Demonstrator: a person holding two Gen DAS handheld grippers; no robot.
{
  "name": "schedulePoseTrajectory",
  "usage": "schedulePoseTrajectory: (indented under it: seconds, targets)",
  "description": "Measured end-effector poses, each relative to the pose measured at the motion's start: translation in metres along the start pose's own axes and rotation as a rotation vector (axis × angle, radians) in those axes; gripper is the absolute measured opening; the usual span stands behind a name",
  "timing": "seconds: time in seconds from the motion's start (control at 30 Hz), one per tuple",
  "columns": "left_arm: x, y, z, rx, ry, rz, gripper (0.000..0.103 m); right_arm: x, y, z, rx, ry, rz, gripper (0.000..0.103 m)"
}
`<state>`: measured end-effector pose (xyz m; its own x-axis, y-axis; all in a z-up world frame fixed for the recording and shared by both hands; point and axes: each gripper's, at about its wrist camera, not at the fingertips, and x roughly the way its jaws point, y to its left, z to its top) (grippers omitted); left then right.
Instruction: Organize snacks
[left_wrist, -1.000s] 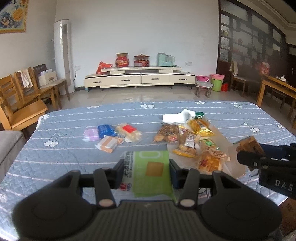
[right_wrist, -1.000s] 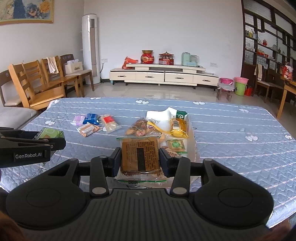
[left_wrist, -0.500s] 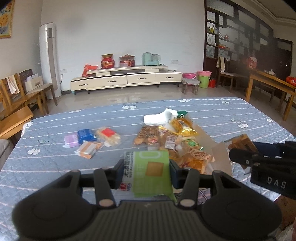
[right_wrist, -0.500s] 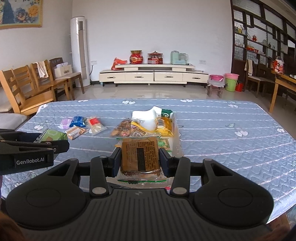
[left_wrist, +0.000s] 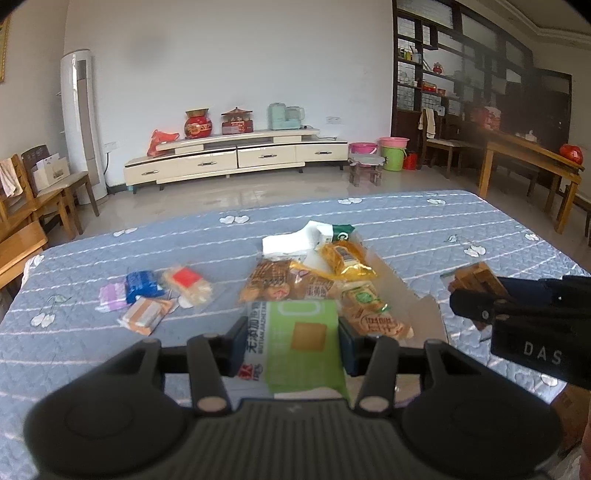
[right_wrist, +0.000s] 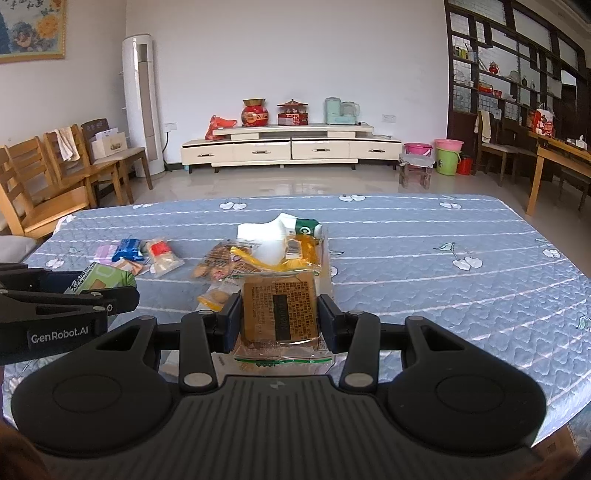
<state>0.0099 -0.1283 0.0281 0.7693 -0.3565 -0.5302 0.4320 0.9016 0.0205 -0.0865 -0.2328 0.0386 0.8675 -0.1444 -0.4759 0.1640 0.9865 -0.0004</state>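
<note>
Grippers each clamped on a snack pack above the table (left_wrist: 461, 221).

Left gripper (left_wrist: 291, 338) pinches a green pack (left_wrist: 301, 343) between its pads; right gripper (right_wrist: 277, 317) pinches a brown pack (right_wrist: 279, 314) in clear wrap the same way, both packs off the quilt. Left view alone shows the brown pack side-on, sticking out of the right gripper's fingers at the right edge, plus a bare brown sheet (left_wrist: 424, 314) under the pile (left_wrist: 317, 277), cardboard maybe, too blurred to be sure. Right view alone shows the green pack's edge poking from the left gripper at the far left, and the brown pack's printed label. Both views show the pile mid-table and a small group (right_wrist: 144, 253) of four packs well to its left: pink, blue, orange, red-label.
</note>
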Motion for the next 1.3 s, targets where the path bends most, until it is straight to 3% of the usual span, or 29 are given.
schedulePoseTrajectory:
  seconds: [0.87,0.93,0.97,1.0,1.2,1.3]
  targets:
    - [0.072,-0.017,0.027,0.006,0.044,-0.037,0.048,0.108,-0.033,0.034,0.04,0.085,0.081,0.054]
    - [0.077,-0.019,0.029,0.009,0.046,-0.039,0.048,0.111,-0.036,0.035,0.048,0.075,0.08,0.063]
    - [0.079,-0.019,0.029,0.008,0.046,-0.041,0.048,0.11,-0.036,0.035,0.053,0.066,0.08,0.083]
    - [0.081,-0.02,0.03,0.009,0.048,-0.044,0.048,0.107,-0.037,0.035,0.06,0.048,0.083,0.09]
    - [0.098,-0.025,0.034,0.009,0.059,-0.066,0.048,0.089,-0.048,0.033,0.067,-0.009,0.037,0.093]
    - [0.107,-0.029,0.041,-0.001,0.059,-0.112,0.049,0.081,-0.056,0.03,0.09,-0.029,0.013,0.093]
